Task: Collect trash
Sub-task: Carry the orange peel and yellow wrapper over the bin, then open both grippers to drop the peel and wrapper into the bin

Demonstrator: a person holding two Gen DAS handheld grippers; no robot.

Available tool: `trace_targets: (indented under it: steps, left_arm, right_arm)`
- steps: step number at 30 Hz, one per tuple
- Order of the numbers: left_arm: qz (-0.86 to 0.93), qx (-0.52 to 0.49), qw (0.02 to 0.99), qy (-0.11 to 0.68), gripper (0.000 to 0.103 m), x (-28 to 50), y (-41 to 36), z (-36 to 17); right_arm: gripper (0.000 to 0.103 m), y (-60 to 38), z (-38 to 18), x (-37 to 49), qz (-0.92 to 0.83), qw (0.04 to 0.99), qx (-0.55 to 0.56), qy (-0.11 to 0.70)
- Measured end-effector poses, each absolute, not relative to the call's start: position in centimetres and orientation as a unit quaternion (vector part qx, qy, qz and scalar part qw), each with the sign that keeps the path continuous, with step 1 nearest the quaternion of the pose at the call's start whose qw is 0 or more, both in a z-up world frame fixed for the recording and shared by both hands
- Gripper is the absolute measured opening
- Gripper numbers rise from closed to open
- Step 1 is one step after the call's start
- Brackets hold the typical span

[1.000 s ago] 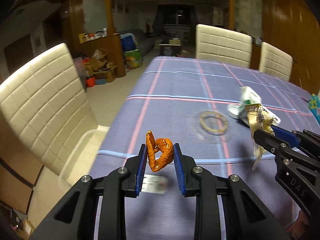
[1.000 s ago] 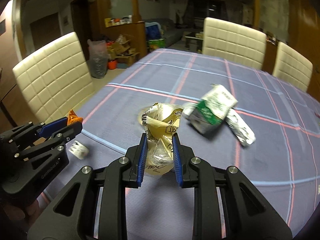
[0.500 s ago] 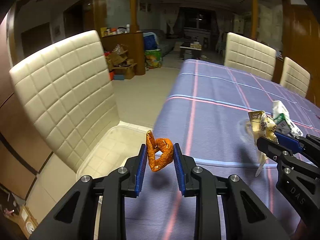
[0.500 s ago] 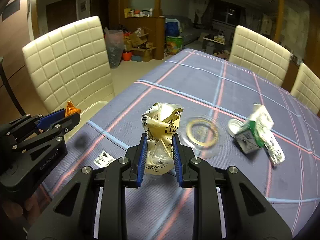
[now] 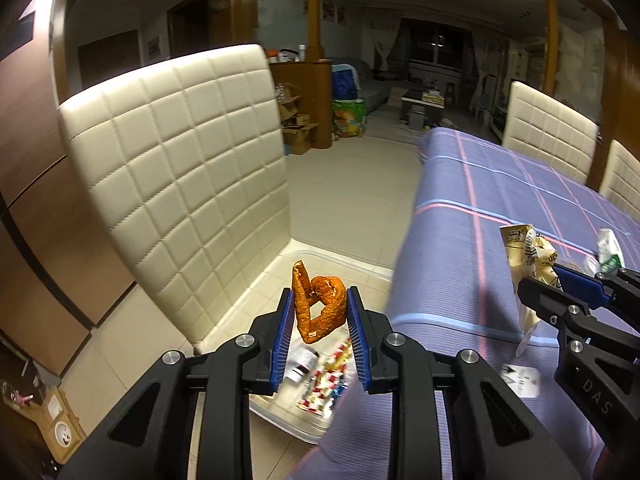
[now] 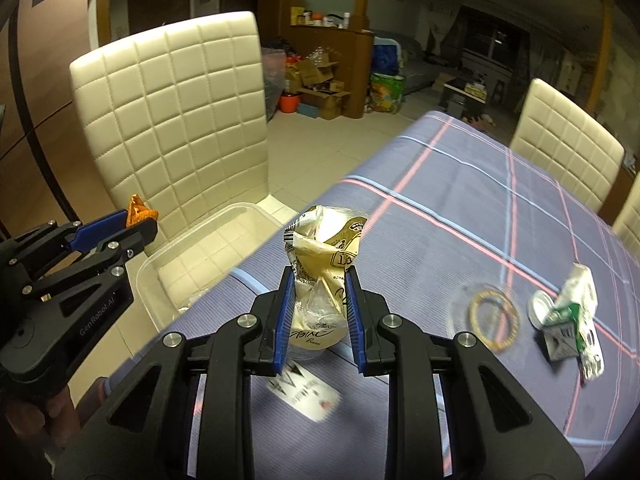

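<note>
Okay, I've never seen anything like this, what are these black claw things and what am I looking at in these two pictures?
No robot here: a person carries two handheld grippers, each with a camera looking along its jaws. One picture comes from the left gripper, whose jaws are shut on an orange peel above a clear plastic bin sitting on a cream chair. The other comes from the right gripper, jaws shut on a crumpled yellow wrapper. Still lying on the purple checked tablecloth: a green and white carton, a clear lid and a paper slip.
</note>
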State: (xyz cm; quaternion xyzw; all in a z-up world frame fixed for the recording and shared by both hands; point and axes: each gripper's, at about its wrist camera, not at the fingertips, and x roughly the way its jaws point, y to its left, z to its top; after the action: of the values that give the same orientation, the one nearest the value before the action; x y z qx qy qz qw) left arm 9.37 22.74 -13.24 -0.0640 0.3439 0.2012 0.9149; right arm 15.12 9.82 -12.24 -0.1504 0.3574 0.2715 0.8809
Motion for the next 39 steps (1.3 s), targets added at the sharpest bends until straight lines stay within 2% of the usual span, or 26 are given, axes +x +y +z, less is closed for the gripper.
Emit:
trace_targets:
  steps: [22,23,24,25,26,39]
  left_arm:
    - [0.229,-0.107,0.894,0.369,0.028,10.5,29.5,-15.5]
    - [0.224,-0.113,0.893,0.372,0.039,10.6,29.6,-15.6]
    - [0.221,-0.122,0.892,0.375,0.063,10.6,29.9,-15.7]
    - [0.224,-0.127,0.892,0.372,0.073,10.5,30.0,-15.7]
    - [0.231,-0.129,0.893,0.365,0.079,10.3,30.1,-15.7]
    - [0.261,-0.129,0.885,0.364,0.079,9.0,31.5,-16.1]
  right_arm:
    - [0.027,17.3,-12.6,17.5,0.308,0.862,-0.163,0.369]
    - [0.027,17.3,-12.7,17.6,0.307,0.862,-0.163,0.370]
    - [0.027,17.1,-12.9,17.6,0.306,0.862,-0.162,0.371]
    - [0.027,17.1,-13.0,17.8,0.304,0.861,-0.162,0.373]
    - [0.027,17.1,-13.1,17.9,0.303,0.861,-0.162,0.376]
    - [0.028,18.7,-14.2,17.1,0.318,0.848,-0.178,0.385]
